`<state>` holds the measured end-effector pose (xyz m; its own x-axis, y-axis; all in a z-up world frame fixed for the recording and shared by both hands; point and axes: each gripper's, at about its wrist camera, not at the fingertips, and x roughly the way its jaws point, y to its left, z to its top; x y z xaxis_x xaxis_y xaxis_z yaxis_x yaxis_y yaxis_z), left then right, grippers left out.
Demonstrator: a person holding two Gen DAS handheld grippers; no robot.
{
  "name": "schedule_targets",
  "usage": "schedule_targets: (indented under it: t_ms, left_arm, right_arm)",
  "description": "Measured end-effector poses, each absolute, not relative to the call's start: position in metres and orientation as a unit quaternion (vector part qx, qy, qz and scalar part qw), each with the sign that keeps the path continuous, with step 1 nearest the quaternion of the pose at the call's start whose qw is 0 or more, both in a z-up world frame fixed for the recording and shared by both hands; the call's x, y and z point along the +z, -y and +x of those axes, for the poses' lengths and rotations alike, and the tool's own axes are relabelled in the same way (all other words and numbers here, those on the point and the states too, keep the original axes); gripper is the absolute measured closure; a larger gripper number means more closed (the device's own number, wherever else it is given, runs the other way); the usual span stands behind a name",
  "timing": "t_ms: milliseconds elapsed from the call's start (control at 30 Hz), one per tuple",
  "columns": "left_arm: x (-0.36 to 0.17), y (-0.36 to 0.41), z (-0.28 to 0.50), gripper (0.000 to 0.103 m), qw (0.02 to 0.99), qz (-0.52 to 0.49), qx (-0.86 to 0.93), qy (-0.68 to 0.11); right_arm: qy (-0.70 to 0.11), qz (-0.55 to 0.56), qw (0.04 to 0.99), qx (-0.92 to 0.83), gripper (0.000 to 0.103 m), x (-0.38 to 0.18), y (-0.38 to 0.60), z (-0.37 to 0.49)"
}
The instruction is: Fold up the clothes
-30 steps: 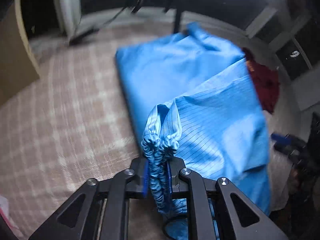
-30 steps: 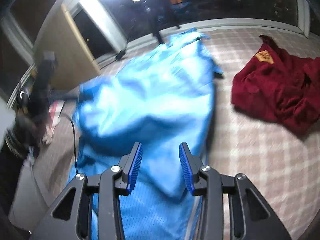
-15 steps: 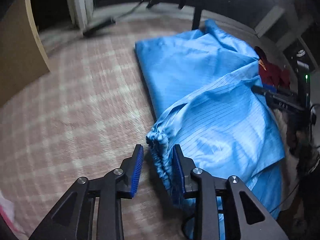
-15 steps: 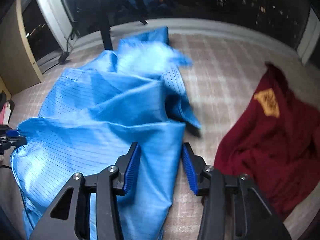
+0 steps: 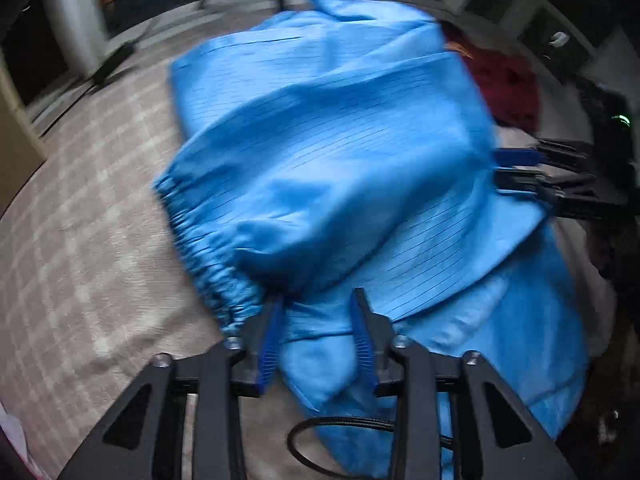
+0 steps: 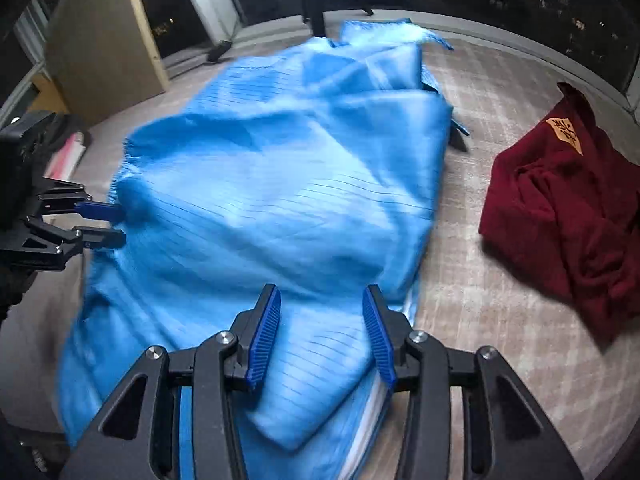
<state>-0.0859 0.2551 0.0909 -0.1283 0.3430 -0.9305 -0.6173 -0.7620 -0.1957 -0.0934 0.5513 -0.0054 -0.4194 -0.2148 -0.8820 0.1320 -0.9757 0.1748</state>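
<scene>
Your blue garment [image 6: 280, 208] lies spread on the checked carpet [image 6: 492, 312], w/ a folded flap on top and a gathered stretchy cuff [image 5: 204, 252] at its edge. Pic is a bit blurry.

Your left gripper [image 5: 318, 334] sits over the near end of the garment, right by that cuff. Its jaws are closing a little, cloth lies under and between them, but the pads aren't pressing on it, so nothing is held.

Your right gripper [image 6: 322, 334] sits over the other near corner of the garment. Jaws apart, cloth under them, not pinched.

A dark red garment [image 6: 568, 208] w/ a yellow patch lies on the carpet beside the blue one, not touching. A tan board [image 6: 104, 40] stands past the blue garment's far end.
</scene>
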Motion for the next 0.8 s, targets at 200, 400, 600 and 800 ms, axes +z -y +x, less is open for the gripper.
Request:
schedule_targets:
  t_ms: [200,400,600,800]
  left_arm:
    - [0.120,-0.229,-0.046,0.073,0.336,-0.561,0.749,-0.107]
    - [0.113,-0.223,0.031,0.062,0.388,-0.568,0.715,-0.126]
    - [0.110,-0.208,0.055,0.066,0.375,-0.574,0.718,-0.123]
    - [0.194,-0.148,0.109,0.062,0.392,-0.495,0.773,-0.065]
  right_arm:
    - [0.051,0.498,0.118,-0.858,0.061,0.028,-0.560,-0.068]
    - [0.113,0.495,0.133,-0.851,0.061,0.045,-0.572,-0.008]
    - [0.180,0.466,0.091,-0.861,0.061,0.083,-0.593,0.073]
    - [0.180,0.410,0.052,-0.893,0.058,0.148,-0.591,0.180]
